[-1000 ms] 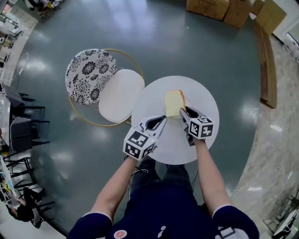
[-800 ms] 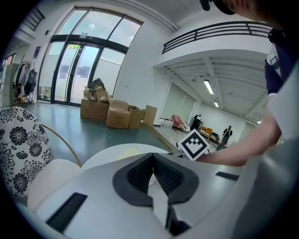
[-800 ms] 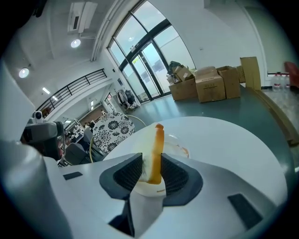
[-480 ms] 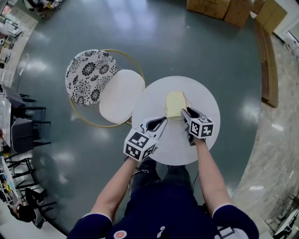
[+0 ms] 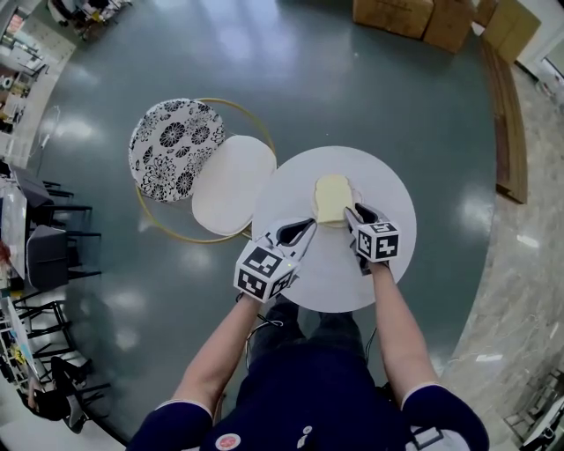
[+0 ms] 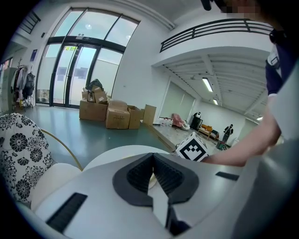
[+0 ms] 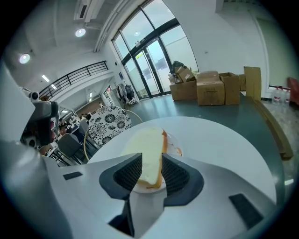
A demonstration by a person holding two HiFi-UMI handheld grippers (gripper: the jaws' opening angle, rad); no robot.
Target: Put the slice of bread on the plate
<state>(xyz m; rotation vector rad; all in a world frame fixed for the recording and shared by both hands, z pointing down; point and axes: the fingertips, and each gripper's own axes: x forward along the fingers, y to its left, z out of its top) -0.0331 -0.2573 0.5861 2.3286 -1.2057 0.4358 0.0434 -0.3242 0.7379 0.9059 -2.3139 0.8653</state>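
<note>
The right tool (image 5: 350,211) pinches the near end of the slice of bread (image 5: 332,197), its two dark ribbed pads pressed against either side, with the brown crust against the right-hand pad. The bread points away from the person, pale face up, over a small pale plate (image 7: 175,148) with a reddish smear on its rim. Whether the slice rests on the plate or is held just clear of it cannot be told. The plate sits near the middle of the round white bench (image 5: 388,181). The left tool (image 5: 306,227) hovers over the near left part of the bench, just beside the bread, its pads pressed together with nothing between them. Left of the bench stands a round gold-framed chair (image 5: 231,181) with a white seat and a black-and-white flowered cushion (image 5: 167,145), and cardboard boxes (image 5: 397,13) stand on the grey-green floor beyond
</note>
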